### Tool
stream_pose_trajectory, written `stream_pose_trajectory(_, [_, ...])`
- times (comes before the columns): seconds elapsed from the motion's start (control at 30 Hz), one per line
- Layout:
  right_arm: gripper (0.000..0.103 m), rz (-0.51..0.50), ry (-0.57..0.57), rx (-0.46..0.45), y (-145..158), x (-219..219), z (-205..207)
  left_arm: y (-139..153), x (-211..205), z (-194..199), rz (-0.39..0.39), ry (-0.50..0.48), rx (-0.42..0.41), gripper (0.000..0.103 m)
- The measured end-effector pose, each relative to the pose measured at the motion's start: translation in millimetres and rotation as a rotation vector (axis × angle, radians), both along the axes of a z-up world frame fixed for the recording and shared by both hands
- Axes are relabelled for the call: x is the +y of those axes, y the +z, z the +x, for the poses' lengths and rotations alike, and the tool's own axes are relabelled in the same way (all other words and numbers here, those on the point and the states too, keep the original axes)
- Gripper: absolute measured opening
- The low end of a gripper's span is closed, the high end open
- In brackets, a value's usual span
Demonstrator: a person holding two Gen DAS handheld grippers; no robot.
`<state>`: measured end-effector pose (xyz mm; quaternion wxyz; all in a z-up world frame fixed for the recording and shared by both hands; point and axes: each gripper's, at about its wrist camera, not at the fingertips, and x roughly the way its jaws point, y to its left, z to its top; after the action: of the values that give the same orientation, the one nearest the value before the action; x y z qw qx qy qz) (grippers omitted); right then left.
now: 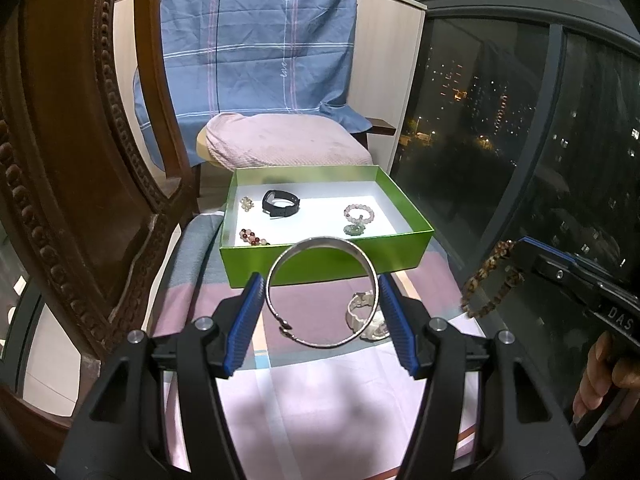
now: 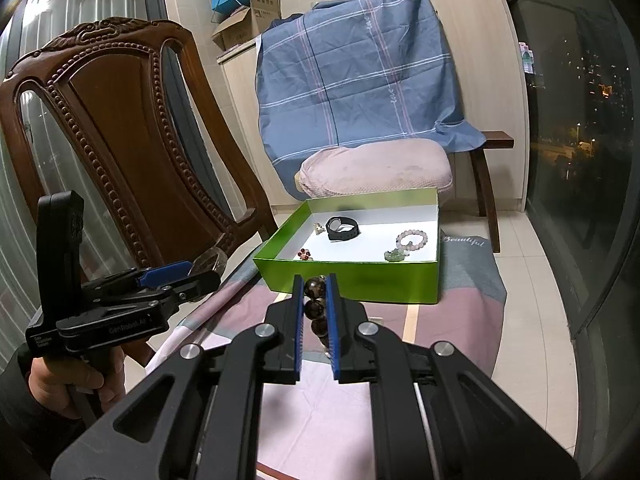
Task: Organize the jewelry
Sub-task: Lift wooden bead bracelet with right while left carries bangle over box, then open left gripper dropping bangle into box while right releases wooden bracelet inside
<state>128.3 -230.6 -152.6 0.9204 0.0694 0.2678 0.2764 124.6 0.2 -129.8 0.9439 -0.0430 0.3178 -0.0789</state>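
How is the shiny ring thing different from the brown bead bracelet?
The silver bangle is one smooth, stiff metal hoop; the brown bead bracelet is many mottled round beads and hangs limp. The bangle sits across the left gripper, jaws wide apart; the bead bracelet is pinched in the right gripper, jaws nearly together. Both are held up, not yet in the green box.

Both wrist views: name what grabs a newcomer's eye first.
The silver bangle clamped between the left gripper pads, close to the lens. Behind it, the bright green box holding jewelry on a striped cloth. The right gripper pinches a brown bead bracelet.
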Motion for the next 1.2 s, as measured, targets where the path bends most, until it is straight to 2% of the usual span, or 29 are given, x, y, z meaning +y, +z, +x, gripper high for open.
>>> stream_pose_trajectory(0.23, [0.011, 0.020, -0.006, -0.011, 4, 4, 15, 1, -1, 15, -0.031, 0.000, 0.016, 0.058])
stream_pose_trajectory(0.4, [0.011, 0.047, 0.005, -0.037, 11, 22, 64, 1, -2, 54, -0.053, 0.014, 0.014, 0.058])
stream_pose_trajectory(0.53, [0.011, 0.084, -0.007, 0.008, -3, 36, 106, -10, 4, 104, -0.074, 0.056, 0.041, 0.058])
stream_pose_trajectory(0.67, [0.011, 0.100, -0.033, 0.066, -24, 51, 145, -37, 16, 143, -0.117, 0.074, 0.108, 0.059])
stream_pose_trajectory(0.7, [0.012, 0.100, -0.034, 0.085, -32, 53, 154, -45, 20, 151, -0.131, 0.087, 0.126, 0.064])
stream_pose_trajectory(0.73, [0.021, 0.101, -0.033, 0.103, -37, 53, 160, -48, 25, 154, -0.141, 0.095, 0.125, 0.069])
stream_pose_trajectory(0.77, [0.037, 0.098, -0.044, 0.125, -43, 52, 166, -48, 30, 155, -0.151, 0.108, 0.114, 0.077])
stream_pose_trajectory(0.83, [0.048, 0.121, -0.074, 0.143, -45, 42, 166, -41, 41, 150, -0.161, 0.140, 0.091, 0.084])
stream_pose_trajectory(0.9, [0.051, 0.164, -0.085, 0.111, -34, 30, 159, -20, 53, 137, -0.199, 0.136, 0.033, 0.093])
stream_pose_trajectory(0.97, [0.060, 0.219, -0.094, 0.036, -13, 12, 143, -1, 62, 121, -0.204, 0.145, -0.027, 0.097])
stream_pose_trajectory(1.07, [0.063, 0.253, -0.121, -0.062, 10, -13, 115, 15, 66, 90, -0.208, 0.141, -0.071, 0.099])
stream_pose_trajectory(1.13, [0.063, 0.195, -0.161, -0.116, 20, -23, 93, 13, 58, 68, -0.153, 0.126, -0.063, 0.099])
stream_pose_trajectory(1.2, [0.063, 0.112, -0.200, -0.158, 24, -29, 67, 5, 43, 52, -0.050, 0.111, -0.027, 0.099])
